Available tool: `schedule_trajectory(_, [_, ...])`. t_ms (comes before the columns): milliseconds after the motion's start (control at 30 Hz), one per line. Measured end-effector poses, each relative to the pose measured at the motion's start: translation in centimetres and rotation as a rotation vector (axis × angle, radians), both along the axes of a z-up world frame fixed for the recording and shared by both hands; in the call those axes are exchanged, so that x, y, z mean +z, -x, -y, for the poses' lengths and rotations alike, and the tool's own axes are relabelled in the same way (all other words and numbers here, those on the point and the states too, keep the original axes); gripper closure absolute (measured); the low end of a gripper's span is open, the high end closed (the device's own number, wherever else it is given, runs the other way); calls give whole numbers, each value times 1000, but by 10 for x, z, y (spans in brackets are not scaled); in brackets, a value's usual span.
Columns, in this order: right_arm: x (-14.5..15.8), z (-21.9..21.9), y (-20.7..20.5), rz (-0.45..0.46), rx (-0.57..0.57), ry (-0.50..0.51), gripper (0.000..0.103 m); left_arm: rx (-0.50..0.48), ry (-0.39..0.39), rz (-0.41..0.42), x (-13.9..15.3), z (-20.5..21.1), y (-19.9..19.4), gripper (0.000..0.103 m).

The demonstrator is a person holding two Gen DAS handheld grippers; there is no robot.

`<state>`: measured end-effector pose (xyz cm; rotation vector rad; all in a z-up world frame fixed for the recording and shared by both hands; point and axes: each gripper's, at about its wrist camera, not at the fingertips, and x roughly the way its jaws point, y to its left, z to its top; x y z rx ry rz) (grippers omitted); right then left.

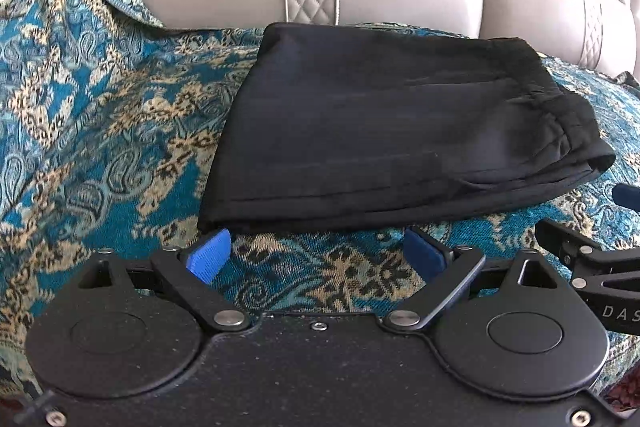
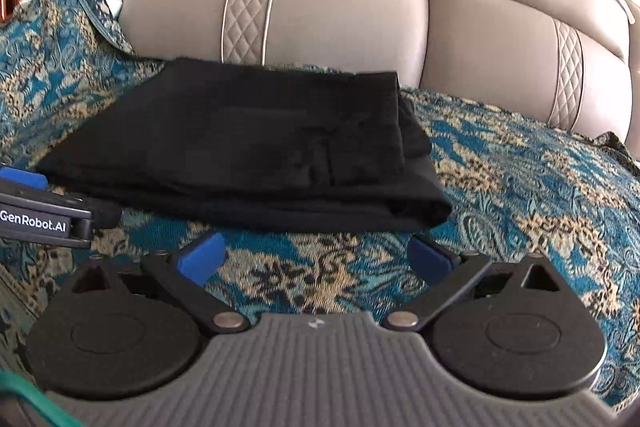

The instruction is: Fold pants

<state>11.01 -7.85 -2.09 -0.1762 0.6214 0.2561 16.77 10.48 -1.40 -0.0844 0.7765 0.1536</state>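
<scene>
- Blue-padded jaws on my left gripper (image 1: 318,255) stand wide apart with nothing between them, only patterned cloth showing beneath.
- My right gripper (image 2: 318,259) is likewise spread wide and empty, hovering over the front edge of the throw (image 2: 520,187).
- Just beyond both sets of fingertips, the black pants (image 1: 400,131) lie folded into a compact stack on the teal and gold throw, near its front edge, apart from the pads.
- Behind the pants, at the throw's back edge, rises the beige sofa backrest (image 2: 340,7) with quilted strips.
</scene>
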Motion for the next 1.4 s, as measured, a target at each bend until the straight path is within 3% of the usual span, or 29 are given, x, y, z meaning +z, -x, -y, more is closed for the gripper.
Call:
schedule_trajectory(200, [-8,-1,-2,-23,1,-3,0,6,1,0,-3,-2,-1,0])
schedule_trajectory(1400, [-11,1,-6,-42,5,-24,0,2,12,-1,-5,-5,-5,0])
